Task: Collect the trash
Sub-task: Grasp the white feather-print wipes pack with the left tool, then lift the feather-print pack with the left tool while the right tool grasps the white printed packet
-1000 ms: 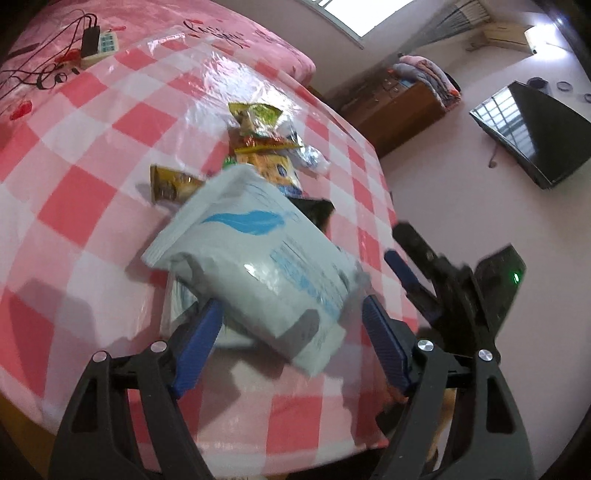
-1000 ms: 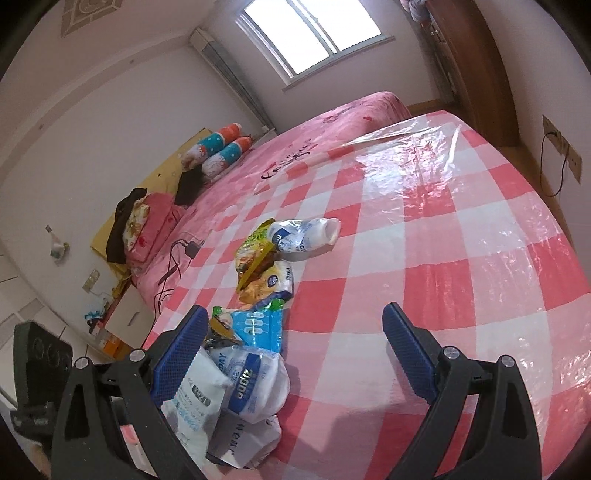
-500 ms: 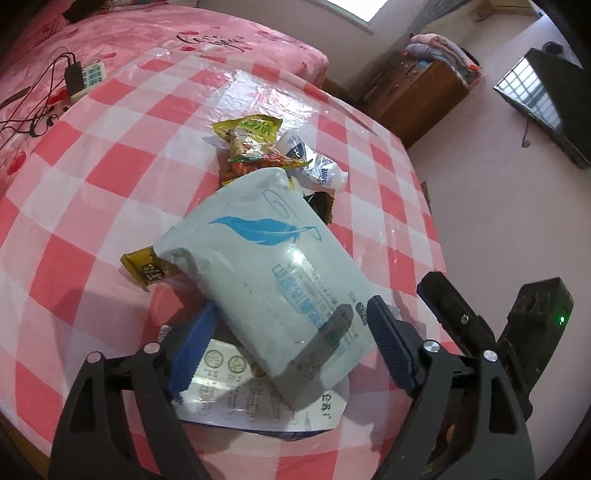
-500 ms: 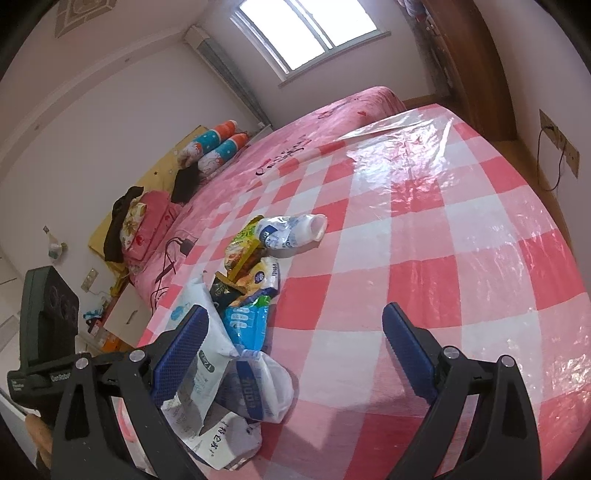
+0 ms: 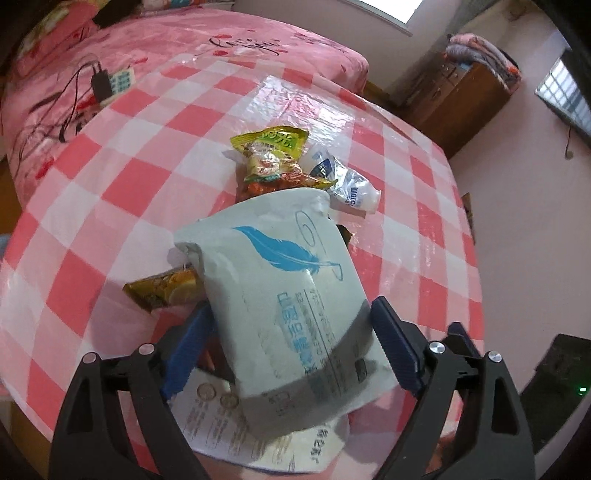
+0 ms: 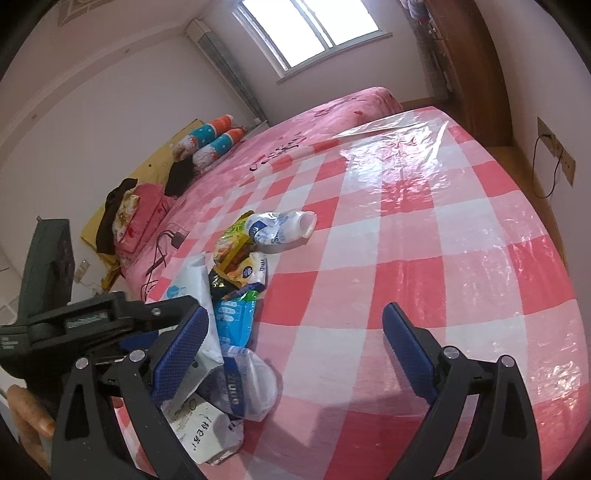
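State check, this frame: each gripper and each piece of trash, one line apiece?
Left hand-held gripper: jaws just opening, pack between.
Right hand-held gripper: open, empty.
White feather-print pack: tilted, atop the pile.
Plastic bottle: crushed, lying sideways.
Yellow snack bag: crumpled, opened.

Daylit bedroom with pale walls (image 6: 110, 110), a bright window (image 6: 310, 33), a pink bed (image 5: 184, 44) beside the checked, plastic-covered counter (image 6: 424, 240), a brown wooden cabinet (image 5: 461, 96), and a wall socket (image 6: 556, 151).
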A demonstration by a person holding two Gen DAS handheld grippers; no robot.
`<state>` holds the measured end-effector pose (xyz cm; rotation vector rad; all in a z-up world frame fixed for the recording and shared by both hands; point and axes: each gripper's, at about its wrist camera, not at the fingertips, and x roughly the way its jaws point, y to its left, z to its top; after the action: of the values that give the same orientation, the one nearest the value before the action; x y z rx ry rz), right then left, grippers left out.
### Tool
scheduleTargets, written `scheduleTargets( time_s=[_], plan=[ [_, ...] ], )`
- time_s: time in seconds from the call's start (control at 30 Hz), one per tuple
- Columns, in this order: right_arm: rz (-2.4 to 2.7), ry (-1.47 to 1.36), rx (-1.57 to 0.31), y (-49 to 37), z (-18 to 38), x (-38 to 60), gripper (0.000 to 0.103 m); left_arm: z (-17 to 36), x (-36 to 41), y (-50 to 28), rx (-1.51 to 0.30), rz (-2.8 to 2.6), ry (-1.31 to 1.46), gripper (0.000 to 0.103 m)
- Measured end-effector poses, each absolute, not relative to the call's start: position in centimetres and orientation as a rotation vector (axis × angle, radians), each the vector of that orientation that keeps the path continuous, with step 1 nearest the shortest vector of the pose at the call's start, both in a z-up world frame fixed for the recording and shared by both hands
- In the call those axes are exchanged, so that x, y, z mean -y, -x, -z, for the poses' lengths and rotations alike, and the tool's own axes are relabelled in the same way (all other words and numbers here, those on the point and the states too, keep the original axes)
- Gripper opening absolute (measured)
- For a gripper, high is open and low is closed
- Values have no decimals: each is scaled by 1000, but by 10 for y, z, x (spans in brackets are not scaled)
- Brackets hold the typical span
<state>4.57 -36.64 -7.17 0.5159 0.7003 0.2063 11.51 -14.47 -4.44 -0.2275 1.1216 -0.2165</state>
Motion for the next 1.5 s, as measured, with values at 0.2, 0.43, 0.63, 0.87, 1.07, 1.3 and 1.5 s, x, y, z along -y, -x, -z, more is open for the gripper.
scheduleTargets(
  time_s=[0.2,0.43,0.63,0.87,1.07,1.3,1.5],
  plan=[
    [-214,-521,-728,-47,76,370,94,54,151,-117,-1130,235,166,84],
    [-219,-514,-735,-50,76,368,94,59,157,-117,-1130,224,116,83],
    [-209,-539,-734,-52,78,374,94,64,163,-118,-1111,223,69,89],
    [-212,-537,-751,-57,81,369,94,60,167,-112,-1055,213,7,69],
    [-227,-511,-780,-64,86,359,94,54,153,-113,-1028,213,56,46],
    [-272,-499,-792,-67,89,349,94,53,135,-114,-1027,241,117,30],
    [-339,-441,-817,-68,91,330,94,52,125,-107,-1014,277,128,28]
  ],
)
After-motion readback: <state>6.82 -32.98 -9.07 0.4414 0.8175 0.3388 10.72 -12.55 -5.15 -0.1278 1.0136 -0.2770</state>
